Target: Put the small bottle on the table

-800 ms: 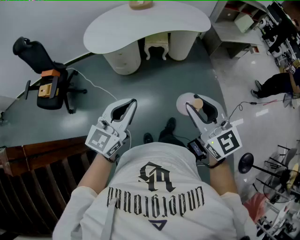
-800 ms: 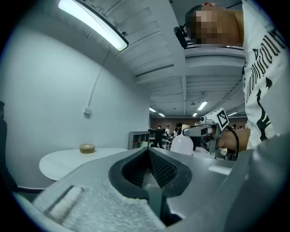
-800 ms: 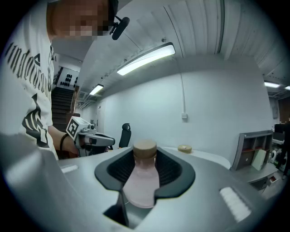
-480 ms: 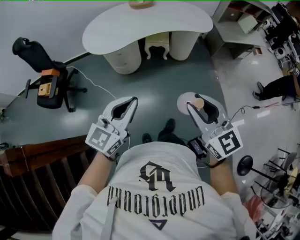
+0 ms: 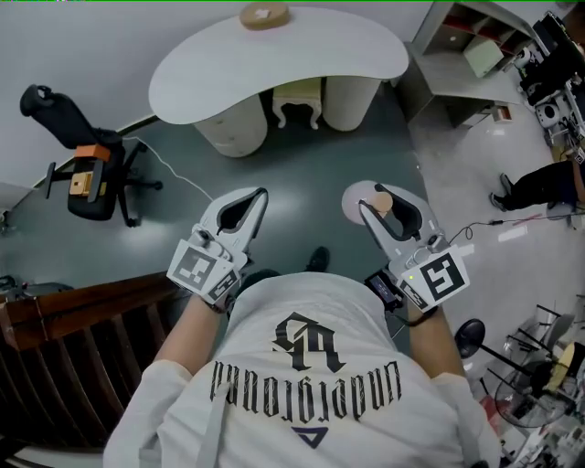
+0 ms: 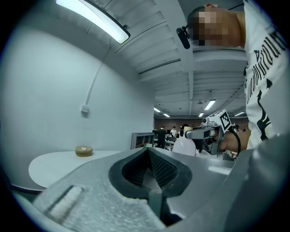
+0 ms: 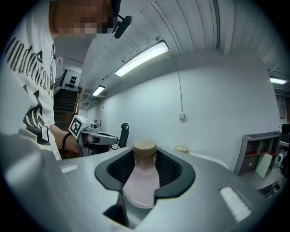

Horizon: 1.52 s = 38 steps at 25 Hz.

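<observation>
In the head view, my right gripper [image 5: 377,203] is held out in front of the person, shut on the small bottle [image 5: 385,200], a pale pinkish bottle with a tan cap. The right gripper view shows the bottle [image 7: 141,181] upright between the dark pads, cap topmost. My left gripper [image 5: 259,196] is level with it at the left, shut, and the hollow between its pads [image 6: 156,170] holds nothing. The white curved table [image 5: 274,55] stands ahead across the dark floor, well beyond both grippers.
A tan round object [image 5: 264,15] lies on the table's far edge. A black office chair [image 5: 78,146] stands at the left, dark wooden slats [image 5: 82,315] at the lower left. Grey shelves [image 5: 475,50] and a person's legs [image 5: 544,174] are at the right.
The table and the chair have shifted down and left in the head view, and more of the table's top shows. Both grippers keep their pose, the bottle still in the right one.
</observation>
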Available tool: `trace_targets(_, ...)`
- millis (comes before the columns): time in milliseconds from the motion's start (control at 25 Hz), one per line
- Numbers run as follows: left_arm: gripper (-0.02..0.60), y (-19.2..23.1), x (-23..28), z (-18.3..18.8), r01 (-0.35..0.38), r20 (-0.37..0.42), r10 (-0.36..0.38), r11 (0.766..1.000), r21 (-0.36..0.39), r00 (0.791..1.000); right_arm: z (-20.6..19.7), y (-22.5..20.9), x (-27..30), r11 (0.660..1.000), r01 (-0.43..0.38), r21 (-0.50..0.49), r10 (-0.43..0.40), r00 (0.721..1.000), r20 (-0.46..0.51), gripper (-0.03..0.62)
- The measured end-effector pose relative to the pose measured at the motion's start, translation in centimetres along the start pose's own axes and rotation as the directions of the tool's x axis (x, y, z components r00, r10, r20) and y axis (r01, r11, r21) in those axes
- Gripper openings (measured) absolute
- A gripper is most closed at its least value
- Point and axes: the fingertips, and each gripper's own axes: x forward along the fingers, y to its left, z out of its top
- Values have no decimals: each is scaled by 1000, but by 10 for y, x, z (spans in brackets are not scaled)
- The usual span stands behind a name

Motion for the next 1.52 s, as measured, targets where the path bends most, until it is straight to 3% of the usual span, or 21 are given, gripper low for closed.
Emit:
trace_targets(320, 6, -9, 43, -1, -8, -4, 8, 1000, 1, 1000, -2, -48, -8, 1000, -2, 7, 2, 1000, 13, 138)
trace_targets(840, 6, 25, 80, -3, -3, -17, 3, 1000, -6, 1000, -9, -81, 25, 1000, -9, 22, 9, 1000, -3, 138)
trace_targets(1200, 6, 83, 96, -2, -25, -17, 25, 999, -24, 1000, -8, -105, 73, 999, -2, 34, 3, 1000, -17, 138)
trace_targets(1520, 6, 159, 117, 4, -20, -18, 19, 999, -38, 1000, 0, -132, 147, 999, 11, 37, -10, 1000, -21, 138)
